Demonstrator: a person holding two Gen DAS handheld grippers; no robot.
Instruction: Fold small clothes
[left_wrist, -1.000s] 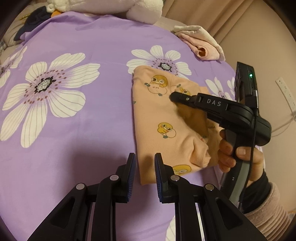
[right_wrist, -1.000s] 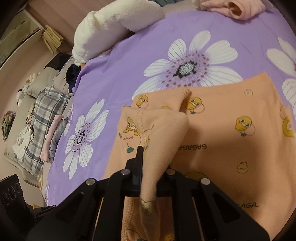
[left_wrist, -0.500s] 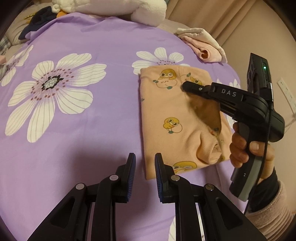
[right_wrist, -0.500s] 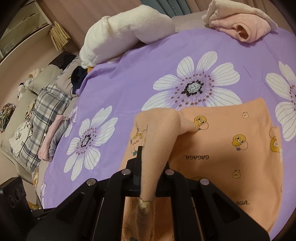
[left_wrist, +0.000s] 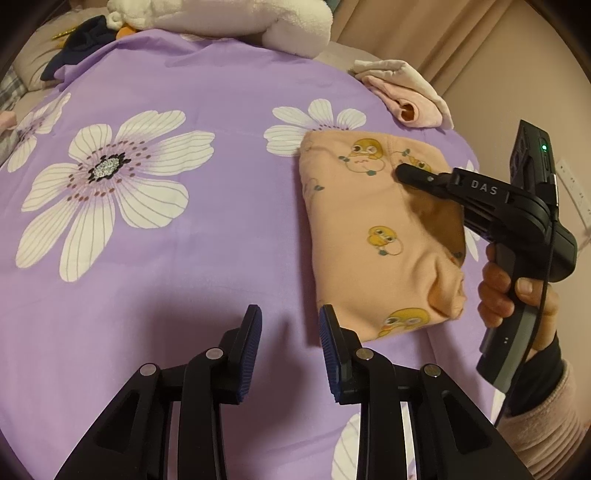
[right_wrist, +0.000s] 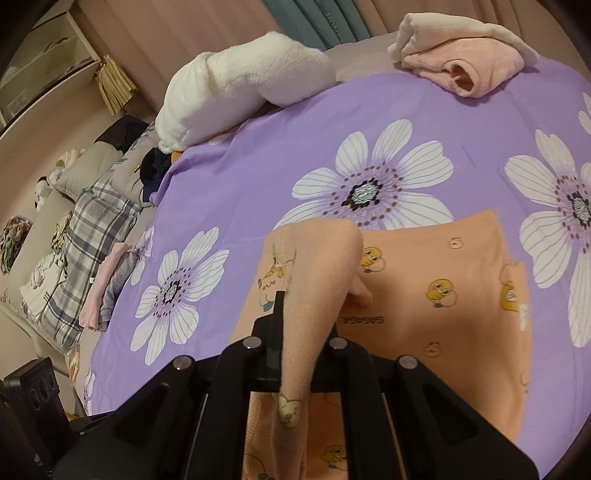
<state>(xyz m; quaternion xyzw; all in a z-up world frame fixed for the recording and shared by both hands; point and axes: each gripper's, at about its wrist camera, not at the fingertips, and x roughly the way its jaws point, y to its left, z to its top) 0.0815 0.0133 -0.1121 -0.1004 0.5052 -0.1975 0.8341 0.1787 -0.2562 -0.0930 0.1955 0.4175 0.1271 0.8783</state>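
A peach garment with yellow duck prints (left_wrist: 373, 236) lies partly folded on the purple flowered sheet (left_wrist: 221, 221). My right gripper (left_wrist: 404, 172) is shut on a raised fold of the garment (right_wrist: 317, 280) and holds it lifted above the rest of the garment (right_wrist: 443, 295). My left gripper (left_wrist: 290, 325) is open and empty, hovering over the sheet just left of the garment's near corner.
A folded pink and cream garment (left_wrist: 402, 92) lies at the far right edge of the bed; it also shows in the right wrist view (right_wrist: 461, 62). A white plush pillow (right_wrist: 240, 88) lies at the far side. Plaid bedding and clothes (right_wrist: 81, 243) lie beyond the left edge.
My right gripper has lifted the pinched fold higher and drawn it back across the garment. My left gripper has stayed open and has pulled back a little.
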